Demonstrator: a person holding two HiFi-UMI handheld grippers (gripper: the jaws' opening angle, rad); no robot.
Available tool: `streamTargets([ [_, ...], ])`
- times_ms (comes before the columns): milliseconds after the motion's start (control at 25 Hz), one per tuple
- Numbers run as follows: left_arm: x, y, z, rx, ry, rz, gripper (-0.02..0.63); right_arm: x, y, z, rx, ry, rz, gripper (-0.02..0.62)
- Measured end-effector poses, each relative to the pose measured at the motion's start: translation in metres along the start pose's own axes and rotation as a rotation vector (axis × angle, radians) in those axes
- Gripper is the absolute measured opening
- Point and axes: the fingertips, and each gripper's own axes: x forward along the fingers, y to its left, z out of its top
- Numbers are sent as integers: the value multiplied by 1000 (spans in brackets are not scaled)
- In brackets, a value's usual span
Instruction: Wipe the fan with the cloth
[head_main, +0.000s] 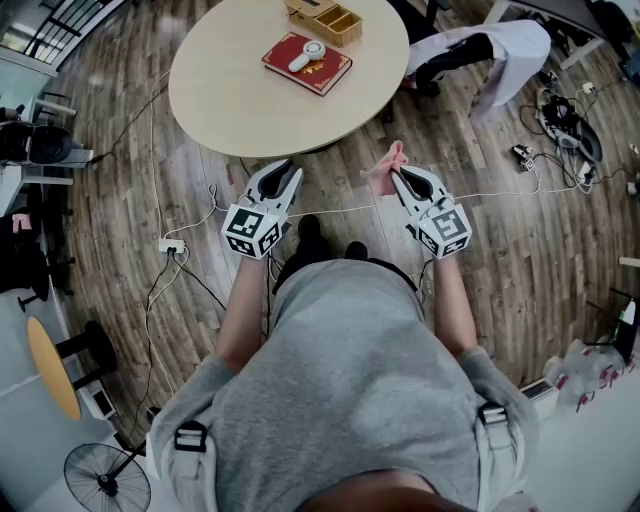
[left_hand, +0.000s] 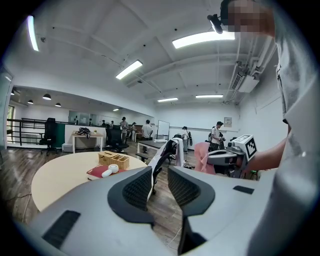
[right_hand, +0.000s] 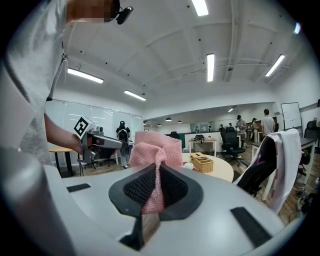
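My right gripper (head_main: 393, 175) (right_hand: 159, 175) is shut on a pink knitted cloth (head_main: 384, 172) (right_hand: 157, 146), which bunches up above its jaws. My left gripper (head_main: 283, 172) (left_hand: 160, 172) is held beside it; its jaws stand a narrow gap apart with nothing between them. Both point toward the round beige table (head_main: 230, 90). On the table a small white object that looks like a hand-held fan (head_main: 306, 56) (left_hand: 109, 170) lies on a red book (head_main: 318, 70). A black pedestal fan (head_main: 105, 482) stands on the floor behind the person, at the lower left.
A wicker box (head_main: 325, 20) sits at the table's far edge. An office chair draped with a white coat (head_main: 480, 50) stands to the right. Cables and a power strip (head_main: 172, 245) lie across the wooden floor. Several people stand far across the room.
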Motion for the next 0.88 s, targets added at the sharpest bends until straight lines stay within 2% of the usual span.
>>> streamTargets([
  [80, 1, 0, -1, 1, 3, 7, 147, -1, 0, 1, 5, -5, 2, 28],
  [200, 1, 0, -2, 0, 5, 15, 183, -2, 0, 0, 7, -7, 8, 28],
  [880, 2, -7, -1, 0, 9, 11, 219, -6, 0, -1, -2, -7, 20, 28],
])
